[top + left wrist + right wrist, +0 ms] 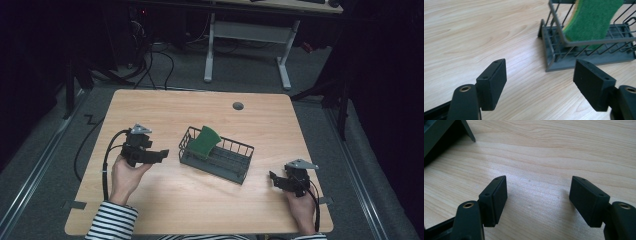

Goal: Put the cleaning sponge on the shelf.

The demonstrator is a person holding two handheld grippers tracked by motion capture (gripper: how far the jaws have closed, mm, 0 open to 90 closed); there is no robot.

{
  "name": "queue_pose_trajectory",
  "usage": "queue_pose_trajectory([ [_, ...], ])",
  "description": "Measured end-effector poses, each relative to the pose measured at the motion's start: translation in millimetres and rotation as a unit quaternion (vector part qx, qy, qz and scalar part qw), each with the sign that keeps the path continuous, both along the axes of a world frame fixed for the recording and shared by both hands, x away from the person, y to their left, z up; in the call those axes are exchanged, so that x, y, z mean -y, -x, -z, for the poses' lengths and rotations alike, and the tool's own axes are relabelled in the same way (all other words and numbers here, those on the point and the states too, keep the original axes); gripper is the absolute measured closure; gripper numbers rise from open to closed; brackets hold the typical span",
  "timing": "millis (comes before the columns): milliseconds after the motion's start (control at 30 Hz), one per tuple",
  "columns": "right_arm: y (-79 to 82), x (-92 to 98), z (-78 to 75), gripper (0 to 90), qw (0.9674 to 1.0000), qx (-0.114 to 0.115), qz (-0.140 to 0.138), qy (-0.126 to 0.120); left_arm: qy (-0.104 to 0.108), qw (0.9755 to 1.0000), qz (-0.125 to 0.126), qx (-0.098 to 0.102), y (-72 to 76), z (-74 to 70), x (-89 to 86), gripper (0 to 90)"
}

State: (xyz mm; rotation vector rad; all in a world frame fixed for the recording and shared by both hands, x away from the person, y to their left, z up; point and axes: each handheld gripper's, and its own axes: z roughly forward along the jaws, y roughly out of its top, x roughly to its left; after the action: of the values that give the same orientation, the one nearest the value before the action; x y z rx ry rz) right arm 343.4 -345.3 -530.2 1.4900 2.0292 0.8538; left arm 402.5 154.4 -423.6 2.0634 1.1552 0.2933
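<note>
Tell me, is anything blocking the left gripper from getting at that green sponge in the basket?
Only the basket itself. The green sponge leans inside the wire basket, and in the left gripper view its end wall and top rim cross in front of the sponge. The bare table lies between the open left gripper and the basket.

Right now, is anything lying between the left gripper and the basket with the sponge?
No. In the high view, only bare table separates the left gripper from the basket.

One dark grey wire basket (pixel 217 156), one green scouring sponge (pixel 204 141) inside, two black handheld grippers, one light wooden table (pixel 200 200).
</note>
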Motion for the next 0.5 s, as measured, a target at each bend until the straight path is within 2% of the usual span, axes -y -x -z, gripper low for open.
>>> queue_pose_trajectory([
  [300,0.0,0.0,0.0,30.9,1.0000,0.000,0.000,0.000,0.000,0.9996,-0.029,-0.005,13.0,11.4,-31.2,27.5],
  [400,0.0,0.0,0.0,30.9,1.0000,0.000,0.000,0.000,-0.002,0.9992,-0.040,-0.006,17.8,18.0,-40.5,27.5],
  [500,0.0,-0.1,0.0,30.9,1.0000,0.000,0.000,0.000,0.006,0.9987,-0.050,-0.012,21.0,26.2,-49.8,27.5],
])
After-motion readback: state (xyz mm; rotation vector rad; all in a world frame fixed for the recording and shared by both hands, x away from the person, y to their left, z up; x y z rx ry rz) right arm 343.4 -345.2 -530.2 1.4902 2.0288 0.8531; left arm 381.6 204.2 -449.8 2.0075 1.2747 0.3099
